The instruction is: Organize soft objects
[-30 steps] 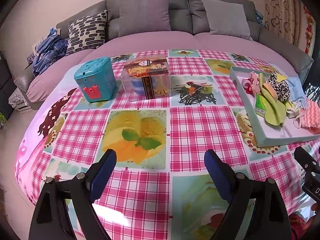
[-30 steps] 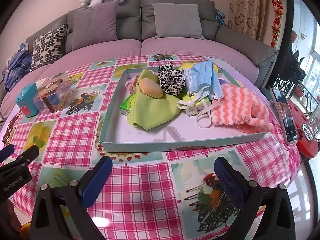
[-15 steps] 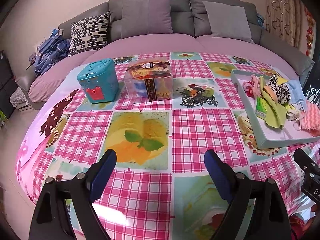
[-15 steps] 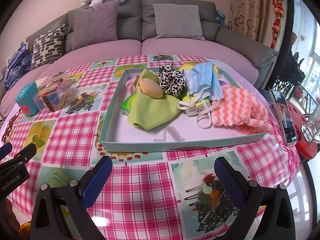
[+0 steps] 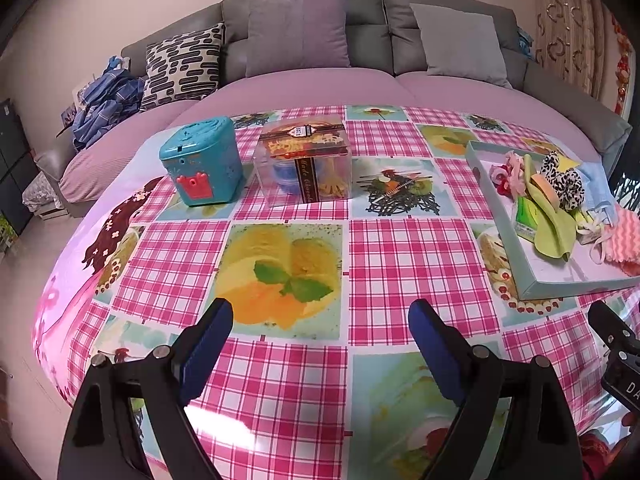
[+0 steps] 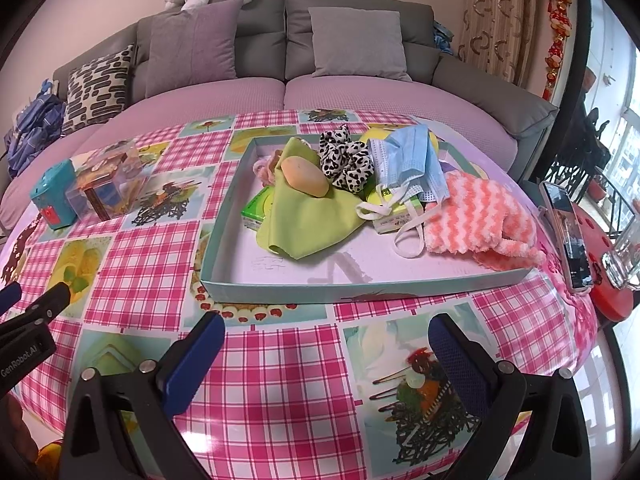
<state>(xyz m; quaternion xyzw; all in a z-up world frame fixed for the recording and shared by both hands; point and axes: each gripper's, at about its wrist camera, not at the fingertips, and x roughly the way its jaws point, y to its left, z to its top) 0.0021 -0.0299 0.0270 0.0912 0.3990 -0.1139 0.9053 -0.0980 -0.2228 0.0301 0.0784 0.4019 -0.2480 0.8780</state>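
A pale teal tray (image 6: 224, 248) on the checked tablecloth holds a pile of soft things: a green cloth (image 6: 304, 220), an orange sponge (image 6: 306, 178), a leopard scrunchie (image 6: 346, 160), a blue face mask (image 6: 412, 160), a pink-white striped fluffy cloth (image 6: 476, 220) and a pink scrunchie (image 6: 262, 170). The tray also shows at the right in the left wrist view (image 5: 520, 276). My right gripper (image 6: 322, 336) is open and empty, just in front of the tray. My left gripper (image 5: 320, 322) is open and empty over the table's near middle.
A teal plastic box (image 5: 202, 160) and a clear gift box (image 5: 306, 162) stand at the table's far left. A phone (image 6: 566, 236) and a glass (image 6: 624, 260) sit right of the tray. A grey sofa with cushions (image 6: 356, 44) lies behind.
Both grippers have drawn back slightly from the table, so the objects look a little farther and lower. Nothing on the table has moved. Both jaws stay open.
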